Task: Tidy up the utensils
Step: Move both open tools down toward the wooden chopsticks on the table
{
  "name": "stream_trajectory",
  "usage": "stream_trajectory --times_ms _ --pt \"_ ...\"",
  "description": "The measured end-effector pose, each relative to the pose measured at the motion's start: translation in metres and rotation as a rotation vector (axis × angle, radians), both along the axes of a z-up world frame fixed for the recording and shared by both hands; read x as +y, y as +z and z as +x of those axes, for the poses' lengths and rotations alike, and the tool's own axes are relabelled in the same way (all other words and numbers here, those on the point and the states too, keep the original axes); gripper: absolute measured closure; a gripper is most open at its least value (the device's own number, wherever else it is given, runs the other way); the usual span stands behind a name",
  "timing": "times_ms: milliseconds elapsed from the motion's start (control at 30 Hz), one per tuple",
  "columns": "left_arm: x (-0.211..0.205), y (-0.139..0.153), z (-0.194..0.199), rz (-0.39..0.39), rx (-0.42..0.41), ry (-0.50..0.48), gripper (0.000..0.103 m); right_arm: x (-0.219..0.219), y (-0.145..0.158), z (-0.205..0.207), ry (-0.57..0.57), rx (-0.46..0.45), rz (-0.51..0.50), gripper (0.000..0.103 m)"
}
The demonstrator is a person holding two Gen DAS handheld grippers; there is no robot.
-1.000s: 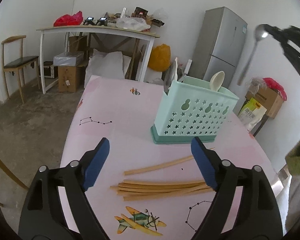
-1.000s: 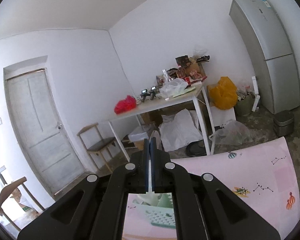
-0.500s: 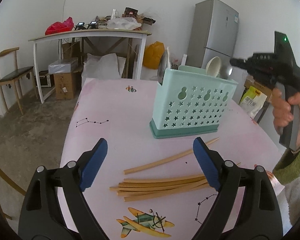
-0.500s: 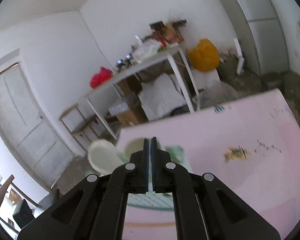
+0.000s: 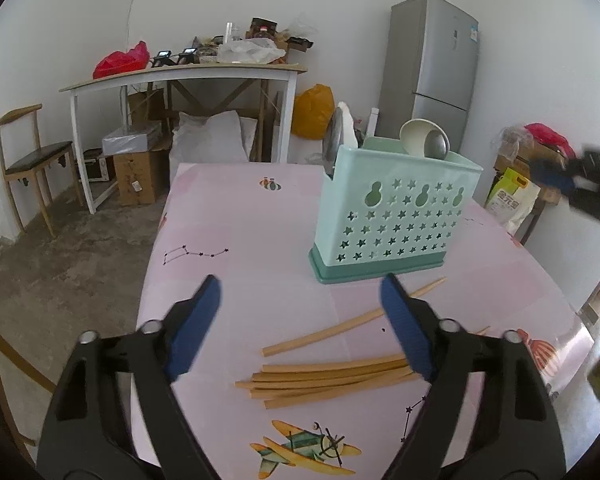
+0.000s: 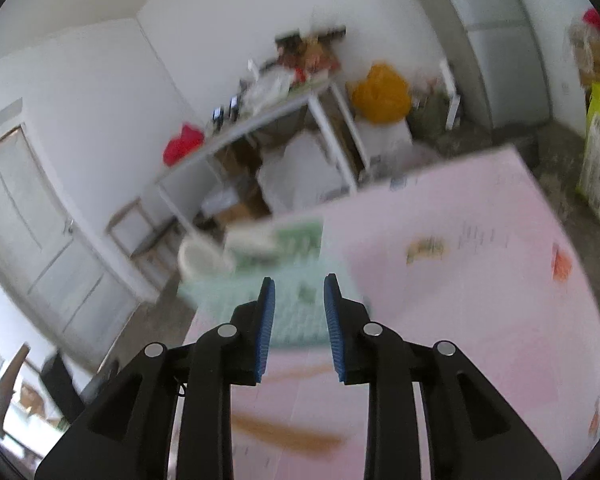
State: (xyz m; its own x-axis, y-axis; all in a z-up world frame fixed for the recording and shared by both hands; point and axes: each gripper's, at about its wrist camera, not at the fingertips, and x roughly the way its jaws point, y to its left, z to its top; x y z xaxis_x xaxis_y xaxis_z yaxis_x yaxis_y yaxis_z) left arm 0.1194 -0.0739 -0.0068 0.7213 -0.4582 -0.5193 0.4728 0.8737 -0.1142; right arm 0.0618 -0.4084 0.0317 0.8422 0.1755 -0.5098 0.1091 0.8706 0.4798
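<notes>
Left tongs [image 5: 298, 322] wide, closing, empty, right tongs [image 6: 299, 326] narrow, opening, empty, caddy [image 6: 296, 304] blurred, perhaps.

Yellow-green bag [image 5: 510, 196], far right of the left jaws, past the table edge: dark characters on its white front, roughly "金元", the rest unclear.
Fridge [image 5: 434, 72], beyond the jaws at the back wall: small sticker on the upper door, print too small to read.
Right wrist view: blurred, nothing legible.
</notes>
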Motion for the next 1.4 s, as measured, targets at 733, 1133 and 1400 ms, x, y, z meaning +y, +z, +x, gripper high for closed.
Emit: stream_trajectory --times_ms 733,1133,1400 --pt "-0.06 -0.062 0.059 0.368 0.236 -0.112 0.103 0.094 -0.137 0.019 0.142 0.414 0.309 0.078" --pt "-0.035 -0.057 0.007 0.25 0.428 -0.153 0.103 0.086 -0.139 0.016 0.042 0.408 0.319 0.078" --pt "-0.027 -0.063 -0.022 0.142 0.531 -0.174 0.103 0.074 -0.132 0.008 0.016 0.398 0.264 0.084"
